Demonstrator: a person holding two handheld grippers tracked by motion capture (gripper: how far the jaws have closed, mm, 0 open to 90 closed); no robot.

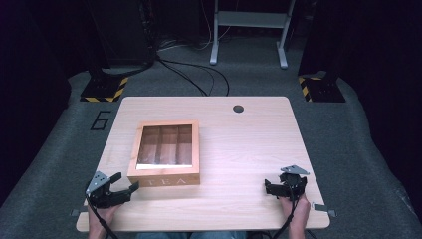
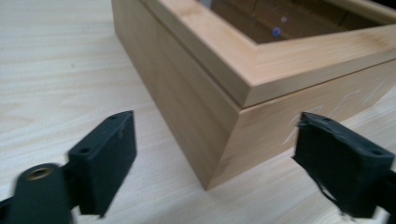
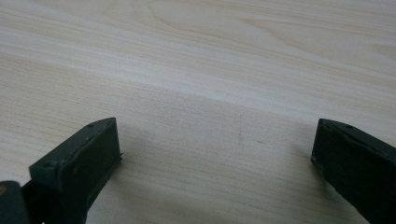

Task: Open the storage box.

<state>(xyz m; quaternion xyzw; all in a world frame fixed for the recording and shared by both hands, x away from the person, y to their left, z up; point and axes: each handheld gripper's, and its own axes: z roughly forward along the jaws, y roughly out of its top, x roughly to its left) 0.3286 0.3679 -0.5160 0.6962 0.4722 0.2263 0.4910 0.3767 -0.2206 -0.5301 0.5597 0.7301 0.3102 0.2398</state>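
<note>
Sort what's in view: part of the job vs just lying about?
In the job:
- wooden tea box, lid closed
- left gripper, open, at the box's near left corner
- right gripper, open over bare table

Lying about:
- cables on the floor
- grey stand behind the table

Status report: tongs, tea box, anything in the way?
Left tongs open, aimed at the box's near corner. Right tongs open over bare table. Tea box lid closed, untouched. Nothing blocking.

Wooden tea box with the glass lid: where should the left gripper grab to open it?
Probably the front lip of the wooden tea box lid, approached from the near side. The seam under the lid frame shows there. The left gripper is open at the near left corner; a corner gives poor purchase.
</note>
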